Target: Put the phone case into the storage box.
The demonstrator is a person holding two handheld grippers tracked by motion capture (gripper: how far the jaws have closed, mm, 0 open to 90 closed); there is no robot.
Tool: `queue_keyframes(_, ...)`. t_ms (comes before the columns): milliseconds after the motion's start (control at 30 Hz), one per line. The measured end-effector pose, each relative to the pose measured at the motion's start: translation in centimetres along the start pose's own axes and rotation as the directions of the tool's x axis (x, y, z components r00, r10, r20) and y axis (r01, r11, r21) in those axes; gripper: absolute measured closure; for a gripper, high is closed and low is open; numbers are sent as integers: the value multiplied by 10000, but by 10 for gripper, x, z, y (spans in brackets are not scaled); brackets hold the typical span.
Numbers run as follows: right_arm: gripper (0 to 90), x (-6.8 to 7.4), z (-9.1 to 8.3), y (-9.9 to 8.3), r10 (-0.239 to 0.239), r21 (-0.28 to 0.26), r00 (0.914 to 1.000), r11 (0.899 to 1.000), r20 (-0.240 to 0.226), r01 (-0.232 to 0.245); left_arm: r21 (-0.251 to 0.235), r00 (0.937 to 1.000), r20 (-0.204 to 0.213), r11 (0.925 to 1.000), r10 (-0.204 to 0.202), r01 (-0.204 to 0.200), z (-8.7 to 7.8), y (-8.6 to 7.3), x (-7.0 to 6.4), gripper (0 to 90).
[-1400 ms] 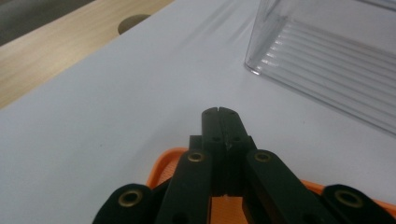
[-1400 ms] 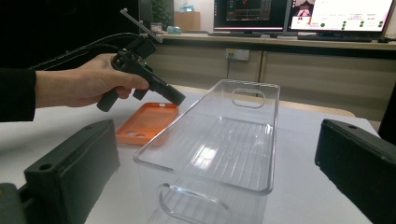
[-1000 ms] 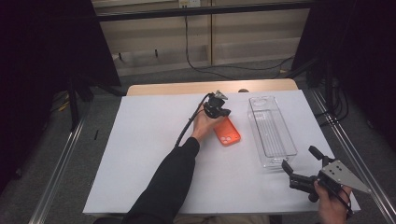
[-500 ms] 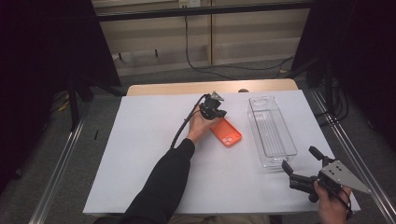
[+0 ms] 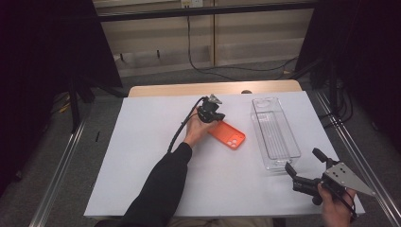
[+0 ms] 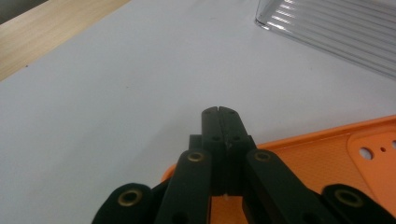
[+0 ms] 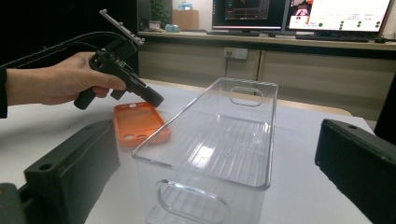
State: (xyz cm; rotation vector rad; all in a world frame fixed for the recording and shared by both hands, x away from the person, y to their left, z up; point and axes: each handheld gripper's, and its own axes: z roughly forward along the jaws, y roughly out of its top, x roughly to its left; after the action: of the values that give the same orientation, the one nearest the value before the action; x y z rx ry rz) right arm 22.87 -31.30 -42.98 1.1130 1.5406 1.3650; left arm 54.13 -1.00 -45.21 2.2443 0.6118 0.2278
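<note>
My left claw (image 5: 211, 112) is near the middle of the white bench (image 5: 142, 156), a bit toward the far side. My left hand (image 5: 196, 130) holds it from behind. In the left gripper view its two black jaws are pressed flat together, with nothing between them. The tip hangs just over the near end of the orange phone case (image 5: 228, 135), and I cannot tell if it touches it. From the right gripper view that claw (image 7: 154, 99) tilts down at the case (image 7: 140, 123).

The phone case lies flat on the bench with its hollow side up. It has little round holes at one end. It sits between my left hand and the clear plastic box (image 5: 274, 132), near the box but not touching it.

The clear box is long and thin, and it is empty. It stands on the bench with its open side up.

My right claw (image 5: 302, 168) is at the near right corner of the bench, held in my right hand (image 5: 336, 208). Its jaws are spread wide apart and hold nothing. It points at the near end of the box (image 7: 219, 140).
</note>
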Motion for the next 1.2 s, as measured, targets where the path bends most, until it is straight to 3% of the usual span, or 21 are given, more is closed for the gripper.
queue_keyframes(533,0,0,1,0,-31,-16,10000,10000,1,31,-258,9996,102,9993,-254,256,-13,-15,1,900)
queue_keyframes(733,0,0,1,0,-23,-9,10000,10000,3,23,-201,9998,92,9996,-182,184,-17,-18,1,900)
queue_keyframes(867,0,0,1,0,-27,11,10000,10000,8,27,-358,9992,99,9986,-385,389,-19,-22,1,900)
queue_keyframes(1200,0,0,1,0,-43,2,10000,10000,7,43,-341,9993,99,9987,-366,370,-27,-28,0,900)
